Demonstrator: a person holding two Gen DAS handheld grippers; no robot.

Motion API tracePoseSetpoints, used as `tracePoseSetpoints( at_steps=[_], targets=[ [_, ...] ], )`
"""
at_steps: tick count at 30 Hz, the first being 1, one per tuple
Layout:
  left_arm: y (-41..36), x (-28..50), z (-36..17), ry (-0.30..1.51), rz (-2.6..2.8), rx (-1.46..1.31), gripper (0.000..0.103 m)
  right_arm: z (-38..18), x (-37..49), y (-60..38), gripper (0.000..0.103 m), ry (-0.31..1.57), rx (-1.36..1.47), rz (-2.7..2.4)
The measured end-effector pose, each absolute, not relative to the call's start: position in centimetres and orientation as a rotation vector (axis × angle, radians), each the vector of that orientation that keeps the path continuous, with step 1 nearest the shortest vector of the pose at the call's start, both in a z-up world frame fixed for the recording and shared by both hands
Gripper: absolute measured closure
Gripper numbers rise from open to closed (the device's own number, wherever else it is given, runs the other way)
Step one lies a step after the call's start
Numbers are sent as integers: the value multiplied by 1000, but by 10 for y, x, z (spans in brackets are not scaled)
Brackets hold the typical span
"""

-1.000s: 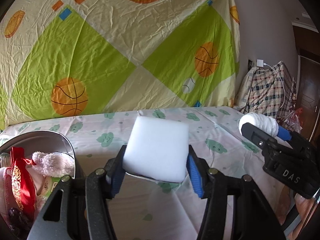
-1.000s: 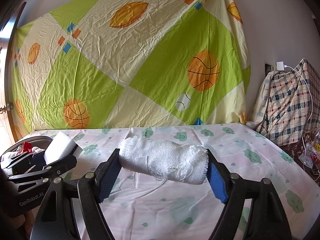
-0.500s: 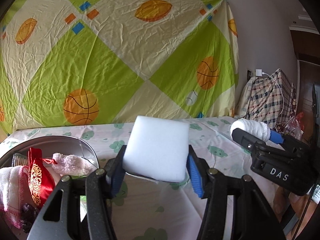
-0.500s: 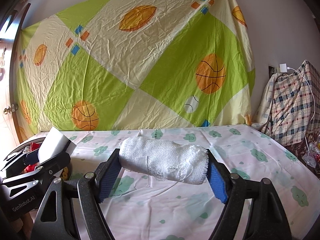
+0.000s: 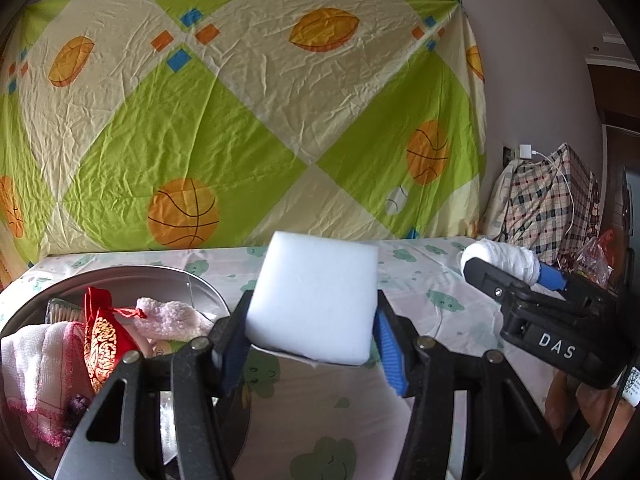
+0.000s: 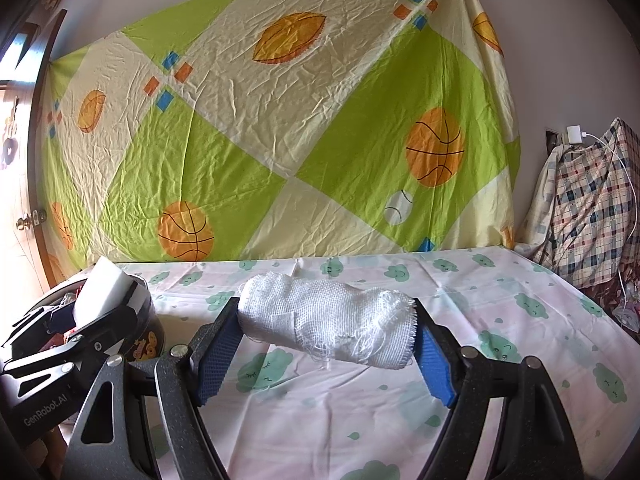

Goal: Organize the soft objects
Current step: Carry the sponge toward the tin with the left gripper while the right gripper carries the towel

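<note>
My left gripper [image 5: 310,340] is shut on a white foam sponge block [image 5: 316,296], held above the bed beside a round metal tin [image 5: 120,274]. The tin holds a red pouch [image 5: 102,336], a fluffy white sock [image 5: 172,316] and a pink-edged white towel [image 5: 38,364]. My right gripper [image 6: 326,340] is shut on a white gauze roll [image 6: 328,322], held over the bed to the right of the tin. The left gripper with the sponge [image 6: 100,292] shows at the left of the right wrist view, over the tin [image 6: 154,336]. The gauze roll [image 5: 500,262] shows at the right of the left wrist view.
A bed sheet with green cloud prints [image 6: 480,320] covers the surface. A green and cream basketball-print sheet [image 6: 280,140] hangs on the wall behind. A plaid cloth pile [image 6: 592,200] with a charger cable sits at the far right. A door [image 6: 24,160] is at the left.
My left gripper with the sponge has moved left and nearer the tin, which now shows more fully. My right gripper with the gauze roll has shifted left alongside it.
</note>
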State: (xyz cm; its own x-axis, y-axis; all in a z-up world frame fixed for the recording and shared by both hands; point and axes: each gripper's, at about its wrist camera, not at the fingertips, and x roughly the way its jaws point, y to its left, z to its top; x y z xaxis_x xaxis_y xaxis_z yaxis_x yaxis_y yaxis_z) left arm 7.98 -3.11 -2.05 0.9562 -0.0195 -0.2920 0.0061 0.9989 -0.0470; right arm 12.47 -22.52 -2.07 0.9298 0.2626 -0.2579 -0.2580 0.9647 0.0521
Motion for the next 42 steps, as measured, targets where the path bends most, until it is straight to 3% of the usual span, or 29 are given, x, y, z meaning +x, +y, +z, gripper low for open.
tracePoseSetpoints(
  at_steps=[42],
  targets=[
    [18, 24, -17, 209, 92, -106, 48, -19, 84, -170, 22, 229, -11, 401]
  ],
)
